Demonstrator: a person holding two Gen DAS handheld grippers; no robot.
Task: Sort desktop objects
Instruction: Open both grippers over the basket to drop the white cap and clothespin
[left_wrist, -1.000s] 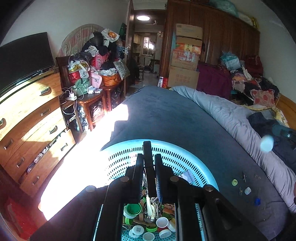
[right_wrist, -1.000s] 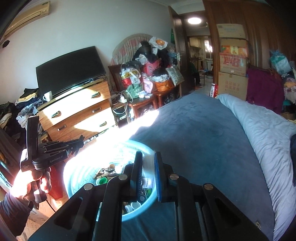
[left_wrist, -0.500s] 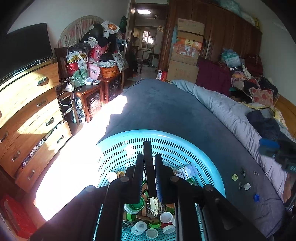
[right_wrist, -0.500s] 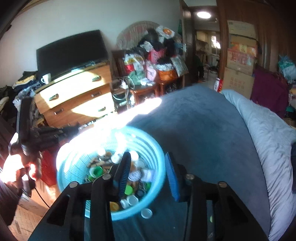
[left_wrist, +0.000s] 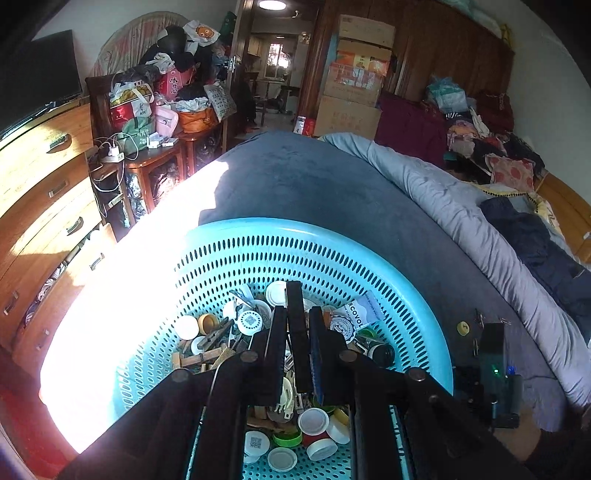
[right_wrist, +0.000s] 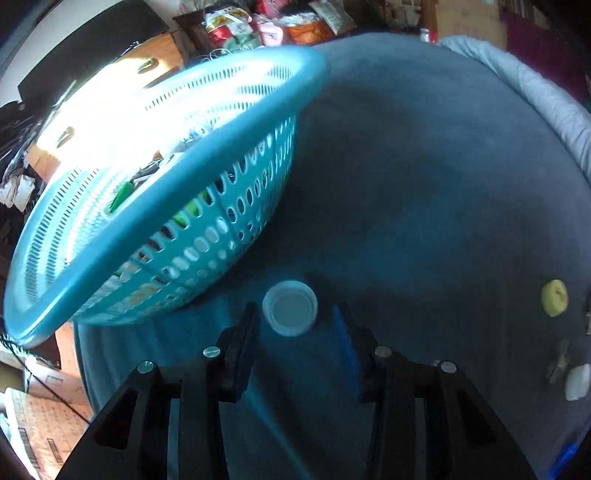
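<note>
Cluttered bedroom: wooden drawers at left, stacked cartons by the doorway, strong sunlight across the near edge of the bed. The working surface is the blue bed cover (right_wrist: 424, 177), soft and napped.

A turquoise perforated basket (right_wrist: 207, 184) rests on the cover, filled with caps, lids and wooden clothes pegs. Just beside its base lies a white bottle cap (right_wrist: 290, 307), open side up. Well apart at right are a yellow cap (right_wrist: 554, 297) and a further white piece (right_wrist: 578, 382).

Handling assessment: the white bottle cap appears light, rigid plastic, smooth-walled, and likely to skid or tip on the yielding fabric. The best purchase is judged to be across its diameter, pads on the opposite outer walls, low on the rim.

Right claw (right_wrist: 295, 319): jaws spread wide, wider than the cap, straddling it with clearance either side; no contact evident, nothing held.

Left claw (left_wrist: 297, 332): positioned over the basket interior, jaws drawn close together on a thin dark upright strip between them; what that strip is cannot be determined.
</note>
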